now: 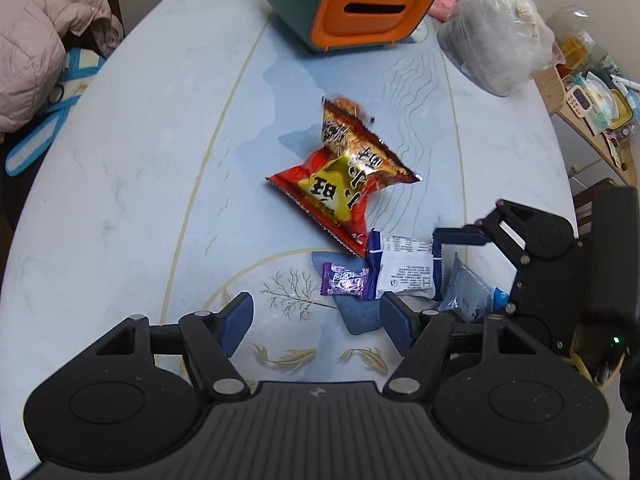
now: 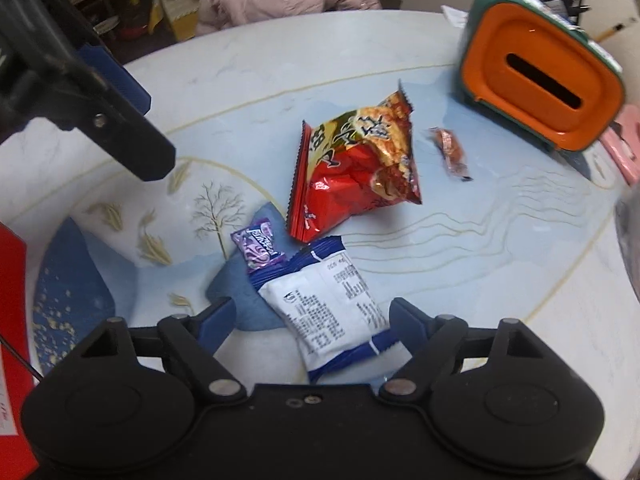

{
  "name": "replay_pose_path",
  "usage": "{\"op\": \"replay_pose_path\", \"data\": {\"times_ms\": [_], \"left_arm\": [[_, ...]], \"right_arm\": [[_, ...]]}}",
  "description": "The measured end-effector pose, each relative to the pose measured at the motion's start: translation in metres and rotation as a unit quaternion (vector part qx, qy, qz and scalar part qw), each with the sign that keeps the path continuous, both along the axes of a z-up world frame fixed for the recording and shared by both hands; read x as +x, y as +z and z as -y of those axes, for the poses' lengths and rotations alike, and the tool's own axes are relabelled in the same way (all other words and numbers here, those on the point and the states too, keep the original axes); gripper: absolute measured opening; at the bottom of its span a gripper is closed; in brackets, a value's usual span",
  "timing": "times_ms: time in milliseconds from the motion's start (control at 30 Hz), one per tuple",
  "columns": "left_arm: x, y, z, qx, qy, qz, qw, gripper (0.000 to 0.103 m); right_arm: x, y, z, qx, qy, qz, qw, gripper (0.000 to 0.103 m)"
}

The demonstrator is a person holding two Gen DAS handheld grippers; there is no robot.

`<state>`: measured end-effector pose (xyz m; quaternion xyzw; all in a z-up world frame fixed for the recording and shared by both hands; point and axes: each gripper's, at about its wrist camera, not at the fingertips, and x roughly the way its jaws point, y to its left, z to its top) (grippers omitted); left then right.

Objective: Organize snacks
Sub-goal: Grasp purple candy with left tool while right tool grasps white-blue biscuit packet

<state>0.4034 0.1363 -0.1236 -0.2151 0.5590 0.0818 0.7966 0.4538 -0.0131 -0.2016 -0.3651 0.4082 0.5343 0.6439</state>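
A red and gold snack bag [image 1: 344, 176] [image 2: 356, 168] lies mid-table. A small purple candy packet [image 1: 347, 281] [image 2: 258, 245] and a white and blue packet [image 1: 404, 268] [image 2: 332, 308] lie nearer. A small orange wrapped snack [image 2: 450, 152] lies beyond the red bag. A light blue packet [image 1: 468, 292] lies by the right gripper. My left gripper [image 1: 316, 322] is open and empty, just short of the purple packet. My right gripper [image 2: 312, 322] is open, its fingers straddling the white and blue packet; it also shows in the left wrist view [image 1: 460, 240].
A green and orange box with a slot [image 1: 352, 0] [image 2: 540, 84] stands at the far side of the patterned table [image 1: 140, 160]. A clear plastic bag [image 1: 496, 36] sits at the far right. A pink jacket [image 1: 44, 36] hangs at the left. A red object [image 2: 12, 340] lies at the left edge.
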Motion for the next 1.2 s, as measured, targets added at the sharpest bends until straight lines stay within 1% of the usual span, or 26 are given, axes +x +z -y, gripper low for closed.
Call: {"op": "replay_pose_path", "data": {"times_ms": [100,200,367,533,633,733,767,800,867,1000,1100,1200], "left_arm": [[0.004,-0.007,0.0,-0.006,-0.006,-0.006,0.9999,0.069],[0.009,-0.011,0.001,-0.007,-0.008,-0.008,0.9999,0.069],[0.02,-0.018,0.008,-0.005,-0.019,-0.013,0.9997,0.069],[0.032,-0.027,0.016,-0.004,-0.028,-0.018,0.9994,0.069],[0.037,-0.033,0.019,-0.002,-0.032,-0.024,0.9992,0.069],[0.04,-0.039,0.021,-0.002,-0.032,-0.029,0.9991,0.069],[0.041,-0.041,0.021,0.0,-0.032,-0.03,0.999,0.069],[0.042,-0.043,0.022,0.0,-0.033,-0.031,0.999,0.069],[0.044,-0.045,0.024,0.003,-0.038,-0.032,0.9988,0.069],[0.048,-0.051,0.027,0.021,-0.046,-0.03,0.9983,0.069],[0.051,-0.058,0.03,0.033,-0.051,-0.034,0.9976,0.069],[0.052,-0.064,0.034,0.043,-0.058,-0.032,0.9969,0.069]], "right_arm": [[0.004,-0.008,-0.006,-0.008,0.018,-0.002,1.0,0.084],[0.005,-0.013,-0.01,-0.015,0.03,0.011,0.999,0.084],[0.01,-0.019,-0.01,-0.011,0.035,-0.003,0.999,0.083],[0.011,-0.019,-0.007,0.002,0.033,-0.021,0.999,0.078],[0.01,-0.016,-0.003,0.009,0.033,-0.02,0.999,0.071],[0.01,-0.014,0.001,0.015,0.019,-0.019,1.0,0.063],[0.011,-0.013,0.001,0.017,0.013,-0.017,1.0,0.057],[0.011,-0.012,0.002,0.017,0.007,-0.018,1.0,0.055],[0.013,-0.012,0.003,0.018,0.0,-0.015,1.0,0.054],[0.015,-0.011,0.007,0.021,-0.02,-0.004,1.0,0.05],[0.02,-0.011,0.011,0.02,-0.036,0.005,0.999,0.05],[0.026,-0.009,0.018,0.024,-0.054,0.003,0.998,0.05]]}}
